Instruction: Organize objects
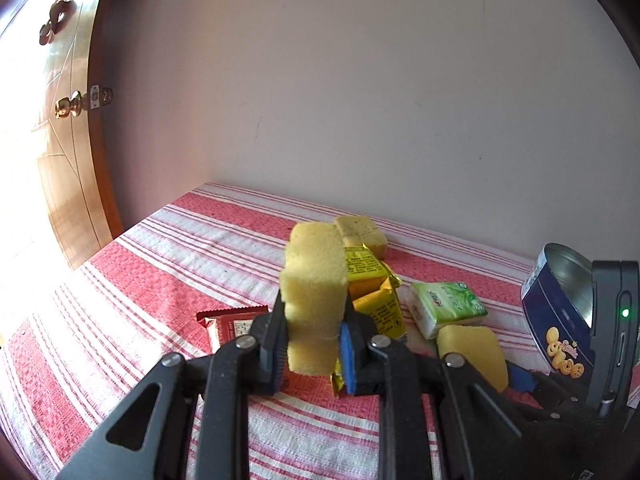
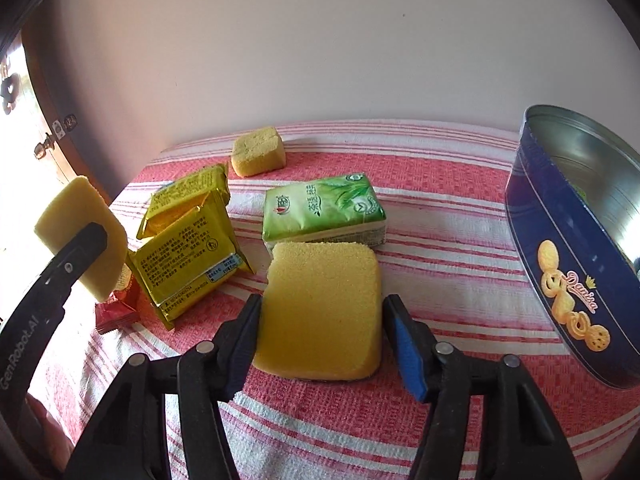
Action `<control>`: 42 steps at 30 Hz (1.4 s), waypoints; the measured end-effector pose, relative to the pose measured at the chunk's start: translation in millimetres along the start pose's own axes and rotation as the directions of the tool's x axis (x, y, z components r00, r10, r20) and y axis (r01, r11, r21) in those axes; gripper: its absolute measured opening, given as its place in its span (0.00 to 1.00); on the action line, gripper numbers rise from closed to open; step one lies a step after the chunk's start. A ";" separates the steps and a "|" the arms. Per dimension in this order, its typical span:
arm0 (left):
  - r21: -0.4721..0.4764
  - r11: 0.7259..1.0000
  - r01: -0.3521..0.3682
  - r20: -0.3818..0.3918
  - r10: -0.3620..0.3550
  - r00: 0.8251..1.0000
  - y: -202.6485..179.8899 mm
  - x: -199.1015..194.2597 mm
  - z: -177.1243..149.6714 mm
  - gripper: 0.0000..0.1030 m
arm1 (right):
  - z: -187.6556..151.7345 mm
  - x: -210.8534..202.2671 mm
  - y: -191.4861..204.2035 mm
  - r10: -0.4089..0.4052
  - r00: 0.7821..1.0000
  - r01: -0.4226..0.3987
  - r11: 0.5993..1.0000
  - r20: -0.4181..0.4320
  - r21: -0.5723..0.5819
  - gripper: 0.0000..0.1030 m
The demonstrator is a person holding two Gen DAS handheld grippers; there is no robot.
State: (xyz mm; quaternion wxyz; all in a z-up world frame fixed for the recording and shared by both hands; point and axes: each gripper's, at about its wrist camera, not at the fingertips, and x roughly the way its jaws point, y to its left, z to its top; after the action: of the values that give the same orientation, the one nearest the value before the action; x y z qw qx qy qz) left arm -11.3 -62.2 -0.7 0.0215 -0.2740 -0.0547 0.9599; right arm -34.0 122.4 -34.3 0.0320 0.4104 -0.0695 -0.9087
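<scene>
My left gripper (image 1: 314, 354) is shut on a yellow sponge (image 1: 314, 292) and holds it upright above the cloth; that sponge also shows at the left of the right wrist view (image 2: 82, 232). My right gripper (image 2: 320, 340) is open, its fingers on either side of a second yellow sponge (image 2: 320, 308) that lies flat on the striped cloth; the left finger touches it and the right one stands just clear. This sponge also shows in the left wrist view (image 1: 474, 352). An open blue cookie tin (image 2: 568, 248) stands at the right, also in the left wrist view (image 1: 560, 312).
A green tissue pack (image 2: 324, 208), two yellow foil packets (image 2: 188, 248), a red wrapped snack (image 2: 116, 312) and a third small sponge (image 2: 258, 152) lie on the red and white striped cloth (image 2: 440, 280). A white wall stands behind. A wooden door (image 1: 60, 152) is at the left.
</scene>
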 end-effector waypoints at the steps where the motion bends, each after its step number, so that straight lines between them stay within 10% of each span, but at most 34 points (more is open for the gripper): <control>1: 0.004 1.000 -0.002 0.001 0.002 1.000 -0.5 0.3 -0.4 0.20 | -0.1 0.6 1.2 -0.001 1.000 0.001 1.000 -0.003 -0.007 0.59; 8: -0.008 1.000 0.003 0.015 -0.003 1.000 -0.7 -0.5 -1.1 0.20 | -6.2 -21.8 -19.2 0.101 0.992 -0.105 0.993 0.082 0.045 0.56; 19: 0.050 0.999 -0.007 0.104 0.002 0.995 -21.1 -12.1 -5.1 0.20 | -12.6 -81.0 -37.8 -0.002 0.925 0.019 0.999 0.380 -0.041 0.56; 42: 0.146 0.989 0.029 0.094 -0.044 0.995 -91.3 -23.6 -16.0 0.20 | -23.5 -118.0 -92.0 -0.068 0.872 0.093 0.995 0.485 -0.027 0.56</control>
State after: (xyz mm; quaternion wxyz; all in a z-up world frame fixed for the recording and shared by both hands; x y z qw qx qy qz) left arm 18.2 28.2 8.8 0.0561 -0.2237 0.0088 0.9730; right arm 61.6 224.6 23.8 -0.0141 0.1719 -0.0360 -0.9844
